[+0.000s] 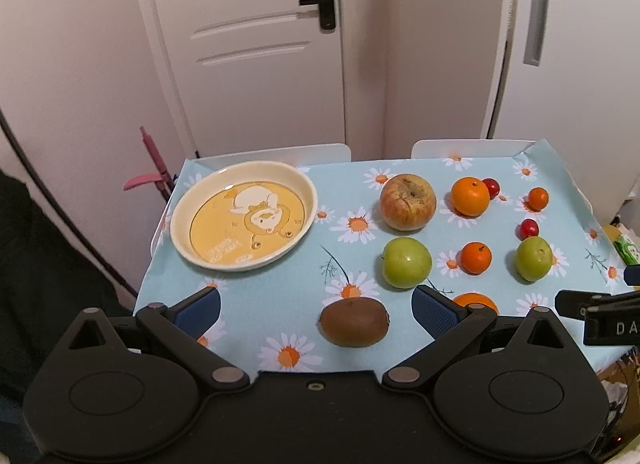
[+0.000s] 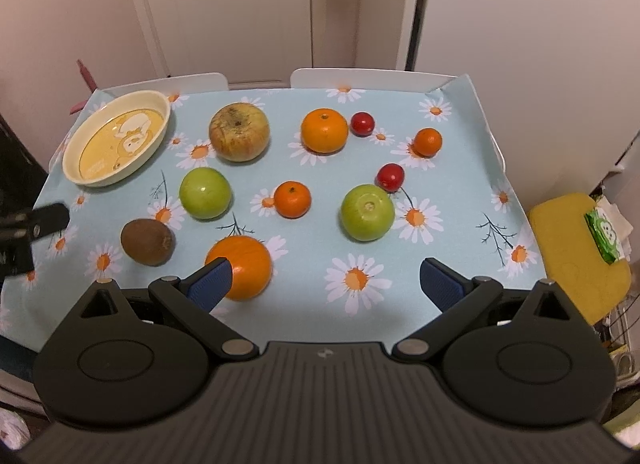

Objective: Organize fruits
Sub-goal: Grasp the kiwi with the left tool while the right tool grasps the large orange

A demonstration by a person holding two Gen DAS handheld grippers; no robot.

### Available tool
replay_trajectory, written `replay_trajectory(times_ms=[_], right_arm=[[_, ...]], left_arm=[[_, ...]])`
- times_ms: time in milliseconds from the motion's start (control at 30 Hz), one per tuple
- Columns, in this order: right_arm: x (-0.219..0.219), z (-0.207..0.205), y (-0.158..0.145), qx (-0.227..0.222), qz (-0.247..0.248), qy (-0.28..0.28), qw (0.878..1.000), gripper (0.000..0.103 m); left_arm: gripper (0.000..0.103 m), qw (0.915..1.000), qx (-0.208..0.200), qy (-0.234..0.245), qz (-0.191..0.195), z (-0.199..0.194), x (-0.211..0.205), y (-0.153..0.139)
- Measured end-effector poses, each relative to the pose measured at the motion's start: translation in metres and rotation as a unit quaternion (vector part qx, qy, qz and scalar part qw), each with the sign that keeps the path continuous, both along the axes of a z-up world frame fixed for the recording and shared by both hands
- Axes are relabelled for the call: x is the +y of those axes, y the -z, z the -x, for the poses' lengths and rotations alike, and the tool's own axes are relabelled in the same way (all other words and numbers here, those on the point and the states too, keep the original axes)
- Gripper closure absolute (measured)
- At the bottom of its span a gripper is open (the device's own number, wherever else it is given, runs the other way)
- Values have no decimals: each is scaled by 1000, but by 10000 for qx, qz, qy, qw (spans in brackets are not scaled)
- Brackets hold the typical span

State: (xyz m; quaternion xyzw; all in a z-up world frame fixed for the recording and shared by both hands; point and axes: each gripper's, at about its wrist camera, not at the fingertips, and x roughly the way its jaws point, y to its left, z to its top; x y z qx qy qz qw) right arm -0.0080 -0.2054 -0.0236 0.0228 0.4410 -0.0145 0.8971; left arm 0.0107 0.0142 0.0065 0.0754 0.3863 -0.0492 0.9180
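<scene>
both spread, holding nothing: left gripper (image 1: pixel 316 306) over kiwi (image 1: pixel 354 323); right gripper (image 2: pixel 325 280) near orange (image 2: pixel 240 267); plate (image 2: pixel 76 167) far left.

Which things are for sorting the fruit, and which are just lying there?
For the job: round cream cartoon plate, big yellow-red apple, fuzzy brown kiwi, large orange.
Just lying about: yellow cushion, green printed packet.

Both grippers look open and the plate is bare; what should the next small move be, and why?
Probably ease the left gripper forward onto the kiwi: its fingers are spread, the kiwi lies just ahead between them, nearest the empty plate.
</scene>
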Motion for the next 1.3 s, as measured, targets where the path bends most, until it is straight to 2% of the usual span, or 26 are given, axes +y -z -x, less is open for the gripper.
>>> replay_trajectory(times_ms=[200,467,700,900,933,1000,1133,1167,1200,1300], right_arm=[[11,4,26,-100,-36,-188,9998,0],[26,0,66,-308,-120,-700,9970,0],[40,-4,91,-381,-165,-1138,9926,0],[39,-10,101,-582,-234,-1435,9877,4],[39,-12,102,-603,-240,-1476,9869,5],[39,-14,104,-646,-215,-1536,9858,6],[38,-17,105,-710,-249,-1637,9836,8],[38,-16,104,-726,-262,-1667,9830,8],[38,-16,104,-742,-267,-1693,9824,8],[39,-18,103,-773,-279,-1768,9808,11]], left_arm=[[0,9993,-48,357,-87,-10,7,21],[0,9967,41,808,1,-21,8,70],[4,9964,170,811,149,-24,4,103],[6,9974,59,707,125,-30,-5,116],[7,9975,60,688,141,-31,-6,118],[17,9975,80,684,159,-34,-8,121],[18,9977,116,653,143,-37,-12,128],[22,9977,120,642,165,-37,-13,129],[31,9977,133,634,199,-37,-13,129],[33,9977,135,612,258,-37,-13,129]])
